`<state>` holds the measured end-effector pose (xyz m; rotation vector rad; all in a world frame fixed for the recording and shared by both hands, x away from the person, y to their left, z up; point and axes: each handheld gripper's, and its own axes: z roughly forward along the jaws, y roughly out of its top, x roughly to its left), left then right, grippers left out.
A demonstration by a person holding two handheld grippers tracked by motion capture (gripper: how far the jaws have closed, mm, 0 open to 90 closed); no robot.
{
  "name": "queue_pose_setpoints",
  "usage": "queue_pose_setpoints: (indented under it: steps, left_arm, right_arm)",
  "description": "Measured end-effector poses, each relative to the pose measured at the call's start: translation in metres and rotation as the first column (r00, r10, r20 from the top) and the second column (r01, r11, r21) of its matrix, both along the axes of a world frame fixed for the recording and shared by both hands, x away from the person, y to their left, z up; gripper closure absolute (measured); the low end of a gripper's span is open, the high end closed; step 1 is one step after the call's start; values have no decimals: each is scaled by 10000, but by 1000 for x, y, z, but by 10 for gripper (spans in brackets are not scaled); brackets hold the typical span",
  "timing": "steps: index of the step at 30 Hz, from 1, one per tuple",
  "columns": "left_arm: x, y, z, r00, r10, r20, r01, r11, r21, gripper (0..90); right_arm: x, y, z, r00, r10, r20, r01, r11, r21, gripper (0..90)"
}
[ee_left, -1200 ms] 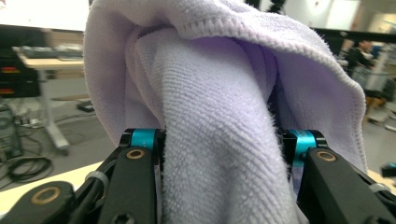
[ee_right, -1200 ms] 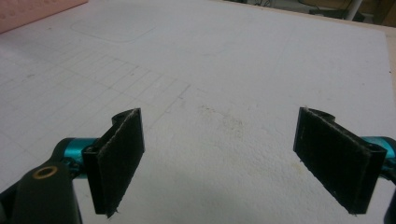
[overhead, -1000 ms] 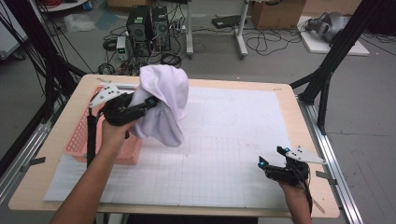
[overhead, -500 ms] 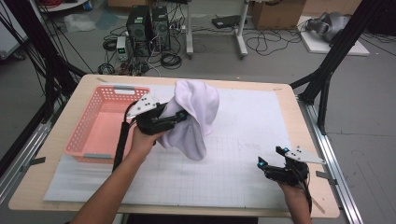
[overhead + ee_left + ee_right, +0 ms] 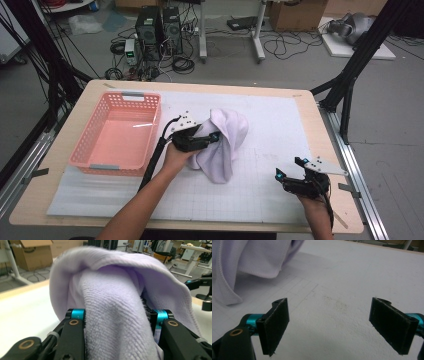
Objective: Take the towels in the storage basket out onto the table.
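The left tongs [image 5: 212,137] are clamping a bunched fold of the pale lilac towel [image 5: 225,142] above the white mat [image 5: 280,125] on the counter [image 5: 75,107], just beside the pink basket [image 5: 117,131]. The towel is hanging with its long axis roughly vertical, its loose end pointing down and touching the mat. The right tongs [image 5: 329,325] are resting near the counter's corner, spread wide apart, holding nothing.

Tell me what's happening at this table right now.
A person works with a gripper in each hand. The left gripper is shut on a pale lilac towel, holding it bunched over the white mat, right of the pink basket. The right gripper rests open near the table's right edge, holding nothing.
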<state>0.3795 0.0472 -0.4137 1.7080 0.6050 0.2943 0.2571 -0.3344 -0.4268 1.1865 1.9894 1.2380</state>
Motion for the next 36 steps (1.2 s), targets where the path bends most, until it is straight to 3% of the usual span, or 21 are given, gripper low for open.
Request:
queue_pose_setpoints:
  steps: [3,6,9,11,12,14,17,22,24,26,28,32,36]
  left_arm:
    - [5,-2,-8,9993,191,-311,-186,9997,147,575]
    - [7,0,-10,9956,627,-703,-618,9980,148,447]
    - [8,7,-6,9928,1030,-614,-995,9934,578,297]
    - [8,14,-3,9870,1391,-804,-1325,9878,824,213]
    - [7,20,1,9845,1475,-945,-1409,9873,730,199]
    - [1,29,5,9822,1724,-747,-1701,9848,363,199]
    - [-10,45,10,9849,1660,-497,-1667,9859,-118,191]
    - [-30,63,7,9868,1618,-100,-1619,9868,-102,177]
    - [-37,67,1,9861,1654,-148,-1656,9861,-155,177]
    - [-42,66,-1,9856,1678,-212,-1678,9858,1,176]
    - [-48,65,0,9900,1411,-51,-1412,9899,-111,176]
    - [-57,63,0,9906,1361,147,-1358,9906,-164,177]
    - [-58,60,-1,9921,1216,308,-1222,9924,164,177]
  right_arm:
    - [0,1,0,10000,26,-10,-26,10000,-8,150]
    - [0,1,0,10000,17,-9,-17,10000,17,150]
    - [0,0,0,10000,4,-46,-3,10000,24,150]
    - [0,0,-1,10000,-10,-72,10,10000,3,150]
    - [0,0,-1,10000,-25,-84,25,10000,16,150]
    - [0,0,-1,10000,-27,-81,27,10000,-1,150]
    - [-1,1,-1,10000,-55,-72,55,10000,28,150]
    - [0,3,-1,10000,-25,-67,26,10000,31,150]
    - [-2,4,0,9999,-29,-146,30,10000,77,150]
    - [-4,6,2,10000,-71,-38,71,10000,58,150]
    - [-6,7,3,10000,-60,-2,60,10000,58,150]
    - [-6,9,3,10000,-20,-16,20,10000,42,150]
    - [0,8,1,9999,116,-86,-116,9999,39,150]
